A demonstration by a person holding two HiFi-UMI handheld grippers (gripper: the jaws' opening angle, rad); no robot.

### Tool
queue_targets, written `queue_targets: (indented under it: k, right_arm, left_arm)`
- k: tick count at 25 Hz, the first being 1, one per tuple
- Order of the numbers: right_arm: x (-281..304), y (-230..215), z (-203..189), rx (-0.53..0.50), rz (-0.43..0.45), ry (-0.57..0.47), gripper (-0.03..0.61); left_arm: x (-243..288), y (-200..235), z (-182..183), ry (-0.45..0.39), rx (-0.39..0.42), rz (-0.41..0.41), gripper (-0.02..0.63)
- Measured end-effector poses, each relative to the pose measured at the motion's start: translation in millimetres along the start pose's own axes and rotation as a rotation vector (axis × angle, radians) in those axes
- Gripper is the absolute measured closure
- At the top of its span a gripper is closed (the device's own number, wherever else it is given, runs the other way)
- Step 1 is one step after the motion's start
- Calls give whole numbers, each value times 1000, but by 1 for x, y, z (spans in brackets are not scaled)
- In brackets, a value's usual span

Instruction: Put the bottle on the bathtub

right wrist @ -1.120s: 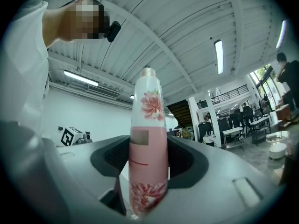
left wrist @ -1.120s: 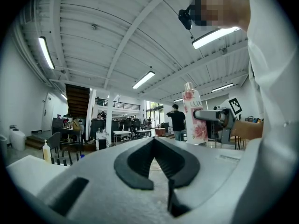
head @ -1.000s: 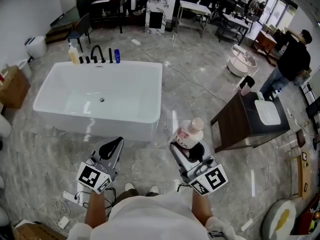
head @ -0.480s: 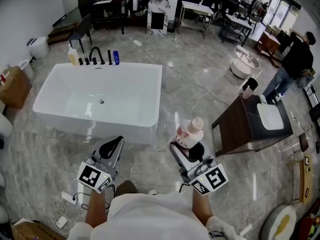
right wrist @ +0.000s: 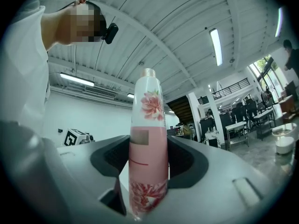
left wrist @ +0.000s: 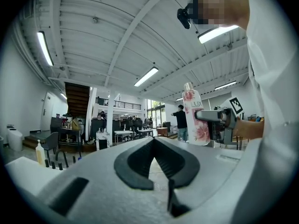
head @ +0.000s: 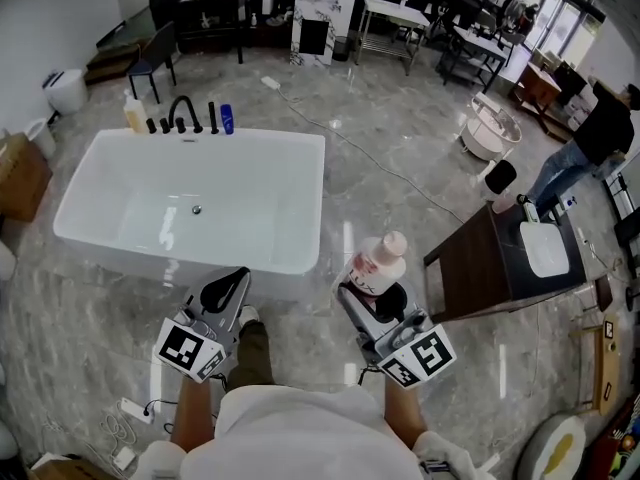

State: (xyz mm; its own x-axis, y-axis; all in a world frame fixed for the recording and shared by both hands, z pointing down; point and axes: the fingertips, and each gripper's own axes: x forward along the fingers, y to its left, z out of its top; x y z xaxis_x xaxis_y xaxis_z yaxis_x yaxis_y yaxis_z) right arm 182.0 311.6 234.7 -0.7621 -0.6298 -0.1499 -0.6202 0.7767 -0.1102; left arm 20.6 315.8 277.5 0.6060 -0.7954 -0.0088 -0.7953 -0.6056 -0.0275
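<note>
A pink and white flowered bottle (head: pixel 378 263) stands upright in my right gripper (head: pixel 372 290), whose jaws are shut on its body. The right gripper view shows the bottle (right wrist: pixel 147 148) clamped between the dark pads, cap up. My left gripper (head: pixel 224 292) is held beside it at the left, jaws shut and empty; in the left gripper view the pads (left wrist: pixel 154 160) meet, and the bottle (left wrist: pixel 196 118) shows off to the right. The white bathtub (head: pixel 300 153) lies on the floor ahead, just beyond the left gripper. Both grippers hang short of its near rim.
On the tub's far rim stand black taps (head: pixel 180 116), a yellow bottle (head: pixel 133 115) and a small blue bottle (head: pixel 227 119). A dark wooden cabinet (head: pixel 495 258) with a white basin sits at the right. A person (head: pixel 590 148) stands at the far right. Cables lie on the floor.
The view has shifted forward: the bathtub now lies closer to the grippers. Both grippers hold the same pose, and the bottle stays clamped in the right one.
</note>
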Motion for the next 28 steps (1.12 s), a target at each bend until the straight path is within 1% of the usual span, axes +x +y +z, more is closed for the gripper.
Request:
queue_targets:
  k: [4,7,11,14,17,20,24,28]
  right_arm:
    - [80,-27,-14,-1,-34,14,330]
    - [147,-47,-19,6,-55,16,330]
    - [227,-66,-16,2,-72,-2,330]
    - [272,-77,-15,0,-86,-4,330]
    - [303,-90,-21,2,-104,6,330]
    - [325,-103,-26,1,-113,9,330]
    - [346,-118,-25,-5,-107,4,330]
    - [357,-134,-24,-8,-91,2,330]
  left_arm:
    - [32,82,-13,-3,-31,-32,611]
    - [59,150,-15,-3,-48,-58,612]
    - [87,231,-14,1,-49,-92,612]
    - [106,277,-11,4,-40,-110,612]
    - [122,308,-10,-1,-40,-124,612]
    - [136,328,-13,-5,-43,-136,612]
    - [151,345,-15,-3,-47,-135,612]
    - [162,351,-15,0,-46,-117,612]
